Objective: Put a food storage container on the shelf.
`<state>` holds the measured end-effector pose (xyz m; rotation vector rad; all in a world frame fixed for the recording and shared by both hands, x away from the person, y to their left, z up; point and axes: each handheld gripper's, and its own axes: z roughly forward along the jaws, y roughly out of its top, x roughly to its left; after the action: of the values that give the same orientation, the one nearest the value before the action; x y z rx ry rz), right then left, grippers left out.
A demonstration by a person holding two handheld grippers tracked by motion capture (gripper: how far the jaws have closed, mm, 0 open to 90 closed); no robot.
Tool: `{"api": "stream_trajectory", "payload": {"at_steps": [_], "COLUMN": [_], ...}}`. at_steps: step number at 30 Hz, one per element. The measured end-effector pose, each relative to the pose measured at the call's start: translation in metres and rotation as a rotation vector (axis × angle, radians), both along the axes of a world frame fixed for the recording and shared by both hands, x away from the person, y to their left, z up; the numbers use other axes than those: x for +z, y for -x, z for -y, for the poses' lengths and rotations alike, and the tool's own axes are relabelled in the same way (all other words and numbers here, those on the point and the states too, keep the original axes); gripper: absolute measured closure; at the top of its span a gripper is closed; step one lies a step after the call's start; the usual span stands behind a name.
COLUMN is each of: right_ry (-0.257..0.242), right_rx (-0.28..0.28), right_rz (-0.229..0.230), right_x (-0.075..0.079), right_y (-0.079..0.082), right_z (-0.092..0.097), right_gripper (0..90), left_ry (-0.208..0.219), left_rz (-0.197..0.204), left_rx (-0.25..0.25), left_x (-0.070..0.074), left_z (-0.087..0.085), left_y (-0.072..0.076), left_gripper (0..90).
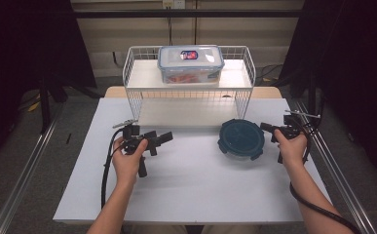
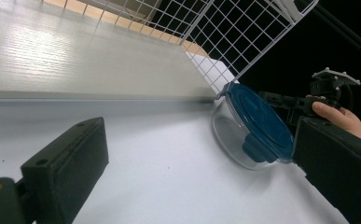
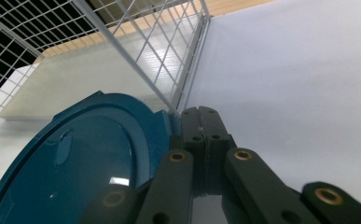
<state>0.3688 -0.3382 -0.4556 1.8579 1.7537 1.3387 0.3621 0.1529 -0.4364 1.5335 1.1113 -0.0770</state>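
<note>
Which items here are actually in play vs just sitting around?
In play:
- round container with teal lid
- right gripper, jaws shut at the lid's rim
- left gripper, jaws open, pointing at the container

Lying about:
- rectangular lidded box on the rack's top shelf
- white wire rack
- table

We see wire rack point(image 1: 188, 100) at table's point(image 1: 186, 195) 12 o'clock edge | clear lidded box point(image 1: 191, 64) on its top shelf | dark curtains at 9 and 3 o'clock
</note>
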Motion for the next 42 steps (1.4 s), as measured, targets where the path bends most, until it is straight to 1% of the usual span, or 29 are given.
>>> {"api": "stream_trajectory", "payload": {"at_steps": [5, 6, 8, 9, 10, 11, 13, 15, 17, 21, 22, 23, 24, 25, 26, 27, 28, 30, 31, 32, 35, 36, 39, 42], "right_ry": [-0.012, -0.017, -0.013, -0.002, -0.016, -0.021, -0.016, -0.025, -0.028, -0.026, -0.046, -0.046, -0.057, -0.057, -0.054, -0.054, -0.073, -0.081, -0.081, -0.072, -0.085, -0.085, -0.078, -0.083], "right_rx": [-0.005, -0.003, -0.004, -0.001, -0.006, 0.003, 0.0, -0.003, 0.003, -0.008, 0.002, 0.002, 0.016, 0.016, 0.036, 0.036, 0.055, 0.06, 0.06, 0.07, 0.086, 0.086, 0.097, 0.111], "right_rz": [0.01, 0.011, 0.011, 0.015, 0.017, 0.031, 0.027, 0.018, 0.035, 0.032, 0.024, 0.024, 0.017, 0.017, 0.016, 0.016, 0.016, 0.015, 0.015, 0.014, 0.014, 0.014, 0.014, 0.013], "right_x": [-0.002, -0.002, -0.002, -0.002, -0.001, -0.001, 0.0, 0.0, -0.001, -0.001, -0.001, -0.001, -0.001, -0.001, 0.0, 0.0, -0.001, -0.002, -0.002, -0.001, -0.001, -0.001, -0.001, -0.001], "right_y": [0.001, 0.001, 0.001, 0.001, 0.003, 0.003, 0.004, 0.005, 0.007, 0.008, 0.009, 0.009, 0.011, 0.011, 0.013, 0.013, 0.015, 0.017, 0.017, 0.019, 0.022, 0.022, 0.024, 0.027], "right_z": [0.0, 0.0, 0.0, -0.001, -0.001, -0.001, -0.001, -0.002, -0.003, -0.005, -0.006, -0.006, -0.01, -0.01, -0.016, -0.016, -0.024, -0.03, -0.03, -0.036, -0.044, -0.044, -0.054, -0.065], "right_gripper": [90.0, 90.0, 90.0, 90.0, 90.0, 90.0, 90.0, 90.0, 90.0, 90.0, 90.0, 90.0, 90.0, 90.0, 90.0, 90.0, 90.0, 90.0, 90.0, 90.0, 90.0, 90.0, 90.0, 90.0], "left_ry": [0.009, 0.009, 0.004, 0.008, 0.007, 0.007, 0.008, 0.011, 0.008, 0.008, 0.013, 0.013, 0.002, 0.011, 0.015, 0.015, 0.013, 0.014, 0.01, 0.017, 0.023, 0.029, 0.028, 0.02], "left_rz": [0.003, 0.001, 0.002, 0.002, 0.004, 0.004, 0.002, 0.004, 0.006, 0.003, 0.004, 0.004, 0.006, 0.002, -0.001, -0.001, 0.0, -0.002, -0.003, -0.004, -0.008, -0.011, -0.015, -0.013], "left_rx": [0.005, 0.0, 0.002, -0.002, -0.011, -0.011, -0.011, -0.013, -0.024, -0.019, -0.024, -0.024, -0.032, -0.025, -0.027, -0.027, -0.023, -0.023, -0.02, -0.019, -0.021, -0.018, -0.012, -0.015], "left_x": [0.001, 0.001, 0.001, 0.001, 0.0, 0.0, 0.0, 0.0, 0.0, 0.0, -0.001, -0.001, -0.001, -0.001, -0.001, -0.001, -0.001, -0.001, 0.0, 0.0, 0.0, 0.001, 0.002, 0.002], "left_z": [0.0, 0.0, 0.0, 0.001, 0.002, 0.002, 0.003, 0.004, 0.004, 0.005, 0.006, 0.006, 0.005, 0.006, 0.006, 0.006, 0.006, 0.005, 0.005, 0.005, 0.004, 0.004, 0.004, 0.002], "left_y": [0.001, 0.001, 0.001, 0.002, 0.002, 0.002, 0.002, 0.002, 0.002, 0.003, 0.002, 0.002, 0.002, 0.002, 0.002, 0.002, 0.002, 0.002, 0.002, 0.003, 0.003, 0.003, 0.004, 0.004], "left_gripper": [3.5, 3.5, 3.5, 3.5, 3.3, 3.2, 3.2, 3.2, 3.1, 3.0, 3.0, 3.0, 3.0, 3.0, 3.0, 3.0, 3.0, 3.0, 3.0, 3.0, 3.0, 3.0, 3.0, 2.9]}}
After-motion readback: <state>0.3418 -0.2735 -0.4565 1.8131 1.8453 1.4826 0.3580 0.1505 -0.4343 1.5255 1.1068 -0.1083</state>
